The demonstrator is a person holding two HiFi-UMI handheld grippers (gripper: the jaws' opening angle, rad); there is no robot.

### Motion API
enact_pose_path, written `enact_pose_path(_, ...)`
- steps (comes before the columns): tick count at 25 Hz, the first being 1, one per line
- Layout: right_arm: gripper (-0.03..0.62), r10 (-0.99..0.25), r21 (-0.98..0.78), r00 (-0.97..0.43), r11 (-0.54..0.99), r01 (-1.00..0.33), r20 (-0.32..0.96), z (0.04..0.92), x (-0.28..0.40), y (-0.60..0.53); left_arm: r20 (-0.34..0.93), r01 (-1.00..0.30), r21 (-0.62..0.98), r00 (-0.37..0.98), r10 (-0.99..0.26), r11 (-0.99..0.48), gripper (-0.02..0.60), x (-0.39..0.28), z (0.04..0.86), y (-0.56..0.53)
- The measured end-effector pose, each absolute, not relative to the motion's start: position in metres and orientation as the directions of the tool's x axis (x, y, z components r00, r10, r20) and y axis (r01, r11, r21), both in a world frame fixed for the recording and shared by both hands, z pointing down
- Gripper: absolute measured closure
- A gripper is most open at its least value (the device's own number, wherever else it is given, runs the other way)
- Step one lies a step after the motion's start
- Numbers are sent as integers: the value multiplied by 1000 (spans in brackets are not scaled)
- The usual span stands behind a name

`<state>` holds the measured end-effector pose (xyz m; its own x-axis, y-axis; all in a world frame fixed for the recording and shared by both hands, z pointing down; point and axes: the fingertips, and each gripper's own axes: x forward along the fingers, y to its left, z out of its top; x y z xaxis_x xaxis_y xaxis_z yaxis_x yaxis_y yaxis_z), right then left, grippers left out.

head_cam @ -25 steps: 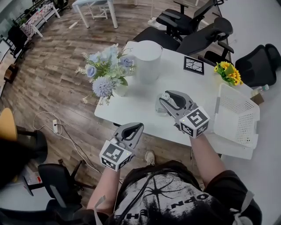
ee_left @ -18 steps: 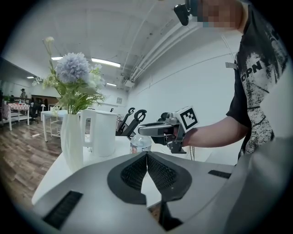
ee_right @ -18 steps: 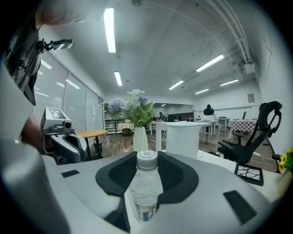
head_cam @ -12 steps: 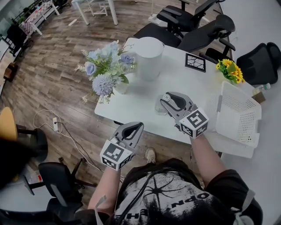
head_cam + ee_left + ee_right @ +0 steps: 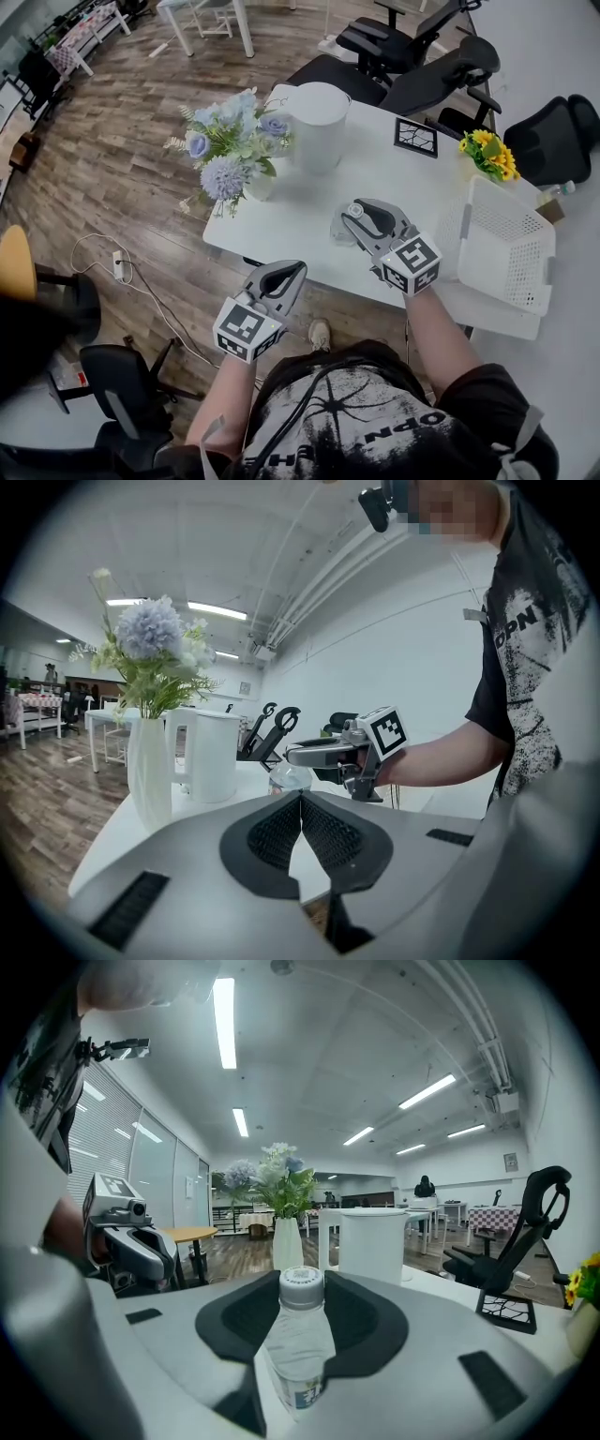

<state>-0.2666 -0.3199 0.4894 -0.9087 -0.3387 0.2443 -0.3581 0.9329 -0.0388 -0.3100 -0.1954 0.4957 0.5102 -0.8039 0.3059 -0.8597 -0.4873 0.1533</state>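
**Right gripper dips slightly, bottle clamped in its jaws**

Since the earlier frames the right gripper has sunk a touch in the left gripper view, and almost nothing else has shifted. Its jaws are clenched on a clear plastic bottle, which stands upright between them with its white cap rising just above the jaw pads. Gripper and bottle are over the white bench. Whether the bottle's base rests on the bench cannot be told. Beyond these jaws, straight ahead, stands a white jug, and just left of it a vase of blue and white flowers. To the right of the jaws a white basket sits on the bench.

The left gripper hangs off the bench's near edge, over the wooden floor. Its jaws are pressed together with nothing between them. Ahead of them and to the left is the vase. Ahead and slightly right is the right gripper with its bottle.
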Motion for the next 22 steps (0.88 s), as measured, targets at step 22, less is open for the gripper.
enact_pose_path(22,382,-437,22,-866,895,-446,244,453,-230,-310,236,-861,94,508,-829,-501,571,-303,462,-202)
